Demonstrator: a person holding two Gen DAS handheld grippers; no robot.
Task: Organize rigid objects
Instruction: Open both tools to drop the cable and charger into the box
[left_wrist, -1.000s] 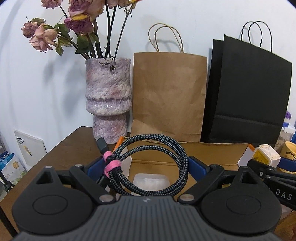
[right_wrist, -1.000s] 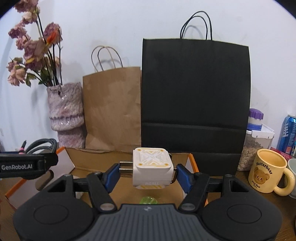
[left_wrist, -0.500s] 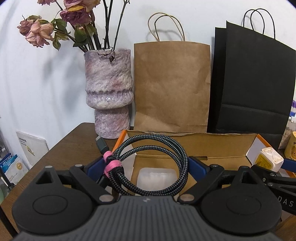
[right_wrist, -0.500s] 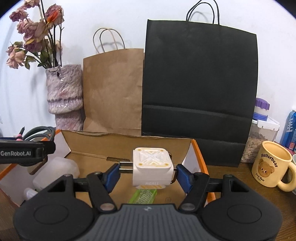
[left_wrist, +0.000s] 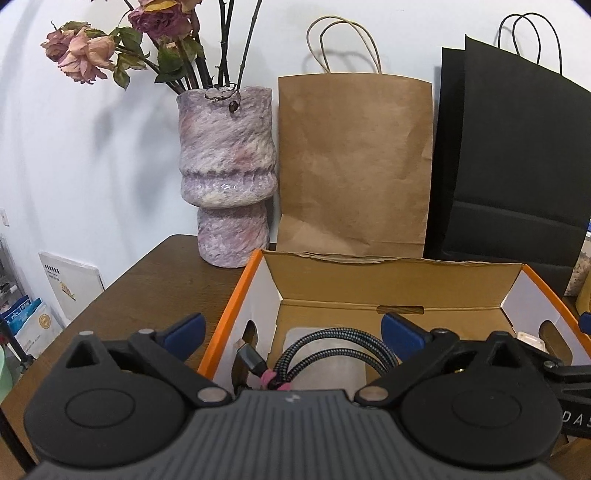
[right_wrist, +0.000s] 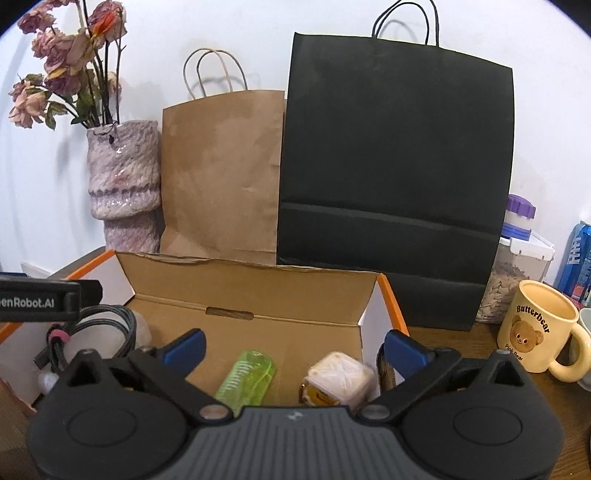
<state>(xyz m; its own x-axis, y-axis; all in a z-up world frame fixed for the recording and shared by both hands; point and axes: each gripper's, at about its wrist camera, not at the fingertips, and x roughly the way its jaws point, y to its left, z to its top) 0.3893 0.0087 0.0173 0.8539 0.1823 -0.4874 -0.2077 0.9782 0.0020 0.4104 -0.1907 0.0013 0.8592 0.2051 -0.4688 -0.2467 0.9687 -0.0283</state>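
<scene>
Left wrist view: left gripper spread wide, nothing between its blue pads. It hangs over the left end of the box — orange rim, brown cardboard inside. The cable, a braided coil tied with a pink strap, lies in the box just below the fingers, on top of a whitish plastic thing I cannot identify. Its plug end leans on the left wall by the cutout. The charger barely shows at the box's right end, behind the right finger. Vase with dried roses stands on the table behind the box, brown bag and black bag beside it against the wall.

Right wrist view: right gripper also spread, holding nothing, over the right part of the box. The charger, a white and yellow cube, rests tilted on the box floor near the right wall, clear of both pads. A green clip-like piece lies just left of it. The cable sits at the left end, under the left gripper's body. Right of the box — a Butterbear mug, a seed jar, a blue can.
</scene>
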